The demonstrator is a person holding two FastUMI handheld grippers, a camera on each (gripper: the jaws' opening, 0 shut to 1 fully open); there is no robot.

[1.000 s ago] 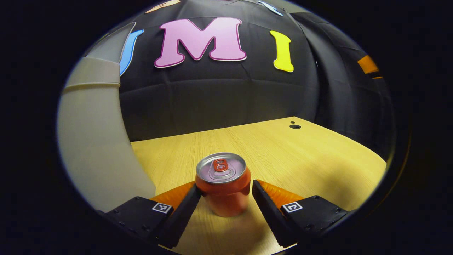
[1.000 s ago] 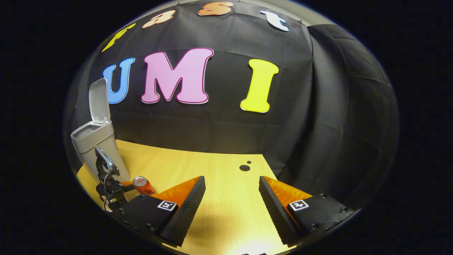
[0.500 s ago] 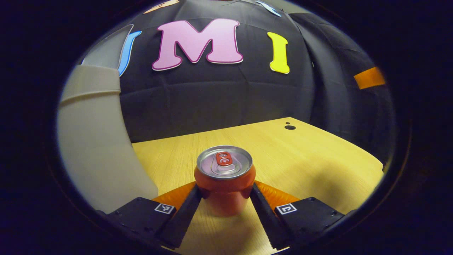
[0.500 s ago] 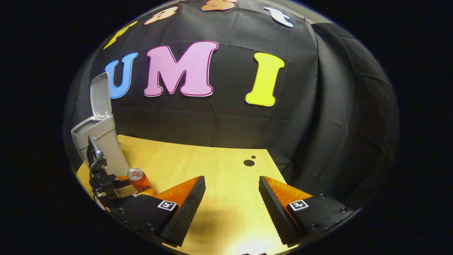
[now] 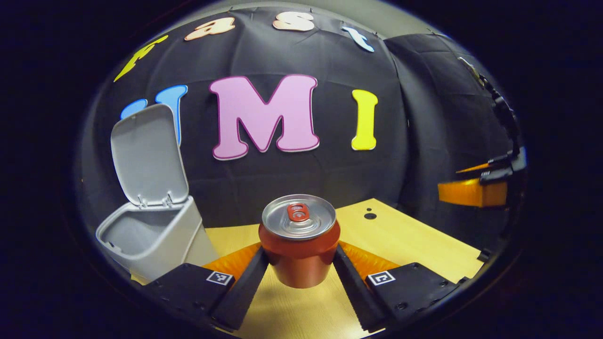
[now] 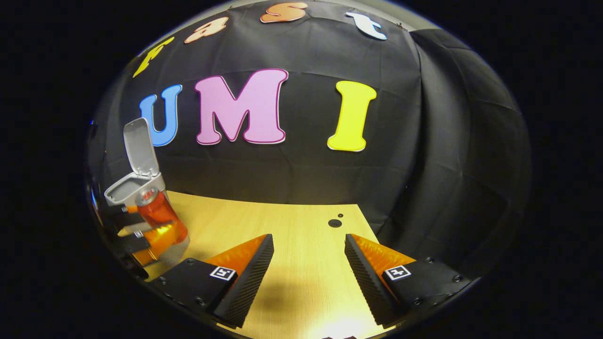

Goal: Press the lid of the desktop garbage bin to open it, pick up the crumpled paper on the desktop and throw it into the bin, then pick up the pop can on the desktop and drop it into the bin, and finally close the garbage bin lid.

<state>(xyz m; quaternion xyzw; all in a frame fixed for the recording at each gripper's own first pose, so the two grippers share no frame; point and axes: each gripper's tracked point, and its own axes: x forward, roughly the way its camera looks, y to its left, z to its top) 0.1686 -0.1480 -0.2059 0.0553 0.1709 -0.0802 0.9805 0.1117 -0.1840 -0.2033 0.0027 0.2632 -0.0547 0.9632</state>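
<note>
In the left gripper view my left gripper is shut on the red pop can, held upright above the wooden table. The grey garbage bin stands to the left with its lid tipped up and its mouth open. From the right gripper view the can hangs in the left gripper just in front of the bin. My right gripper is open over the table, nothing between its fingers.
Two small dark holes mark the table near its far right corner. The black cloth wall stands close behind the table. In the left gripper view the right gripper shows at the far right.
The left gripper closed on the can and lifted it off the table, up to the height of the bin's mouth. The right gripper has stayed about where it was, open.
</note>
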